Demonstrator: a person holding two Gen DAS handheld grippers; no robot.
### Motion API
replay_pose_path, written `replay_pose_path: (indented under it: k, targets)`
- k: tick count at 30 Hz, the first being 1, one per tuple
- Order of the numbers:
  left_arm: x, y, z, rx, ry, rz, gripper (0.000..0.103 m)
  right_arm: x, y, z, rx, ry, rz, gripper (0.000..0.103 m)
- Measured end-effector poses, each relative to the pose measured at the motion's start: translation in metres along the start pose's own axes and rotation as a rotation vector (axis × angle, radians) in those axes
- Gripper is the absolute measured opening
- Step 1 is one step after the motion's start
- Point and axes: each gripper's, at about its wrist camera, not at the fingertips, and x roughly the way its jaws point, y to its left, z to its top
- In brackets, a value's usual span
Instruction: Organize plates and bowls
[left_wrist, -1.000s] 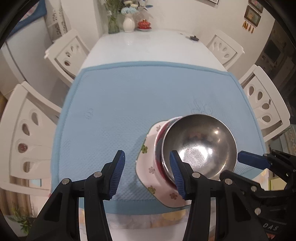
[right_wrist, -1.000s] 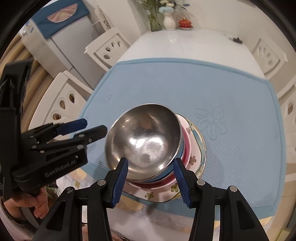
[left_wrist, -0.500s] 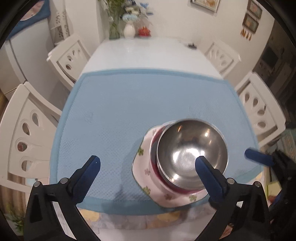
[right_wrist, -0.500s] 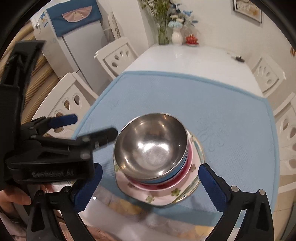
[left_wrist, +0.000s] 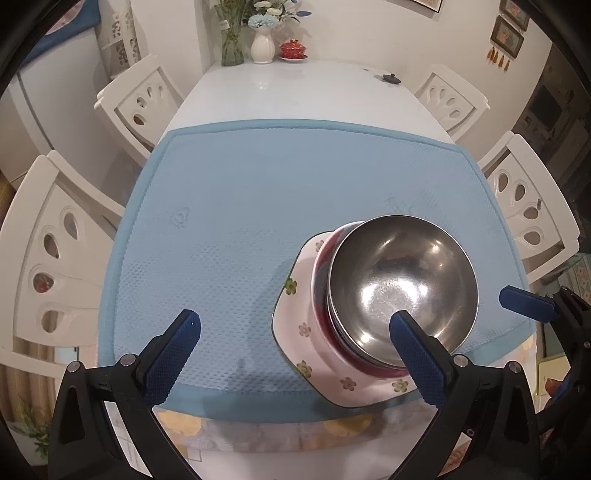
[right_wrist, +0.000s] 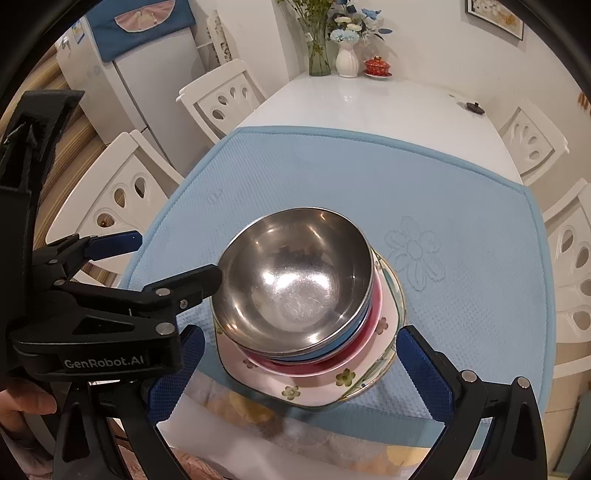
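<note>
At the near edge of the blue mat (left_wrist: 295, 206), the steel bowl (right_wrist: 295, 280) tops nested bowls on the floral plate (right_wrist: 295, 391). The stack sits centred just ahead of the right claw (right_wrist: 299, 365), but off to the right of the left claw (left_wrist: 291, 350). Both claws are spread wide, pinching nothing. Judged: right hand better placed.

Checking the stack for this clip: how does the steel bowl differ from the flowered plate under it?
The steel bowl is round, deep and plain shiny metal; the flowered plate is flatter, squarish with rounded corners, pale with small flower prints. The bowl sits on top of the stack, nested in a blue bowl and a red one; the plate lies at the bottom on the blue mat. The plate spreads wider than the bowl. Both are empty where visible, and neither is gripped.
</note>
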Motion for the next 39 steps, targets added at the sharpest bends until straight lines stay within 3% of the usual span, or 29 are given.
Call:
replay_pose_path:
  k: [39]
  targets:
    - [-0.0058,0.0002,0.0004,-0.002,-0.014,0.018,0.102,0.0039,-0.0052,0.0003,0.023,0.001,-0.001,0.103]
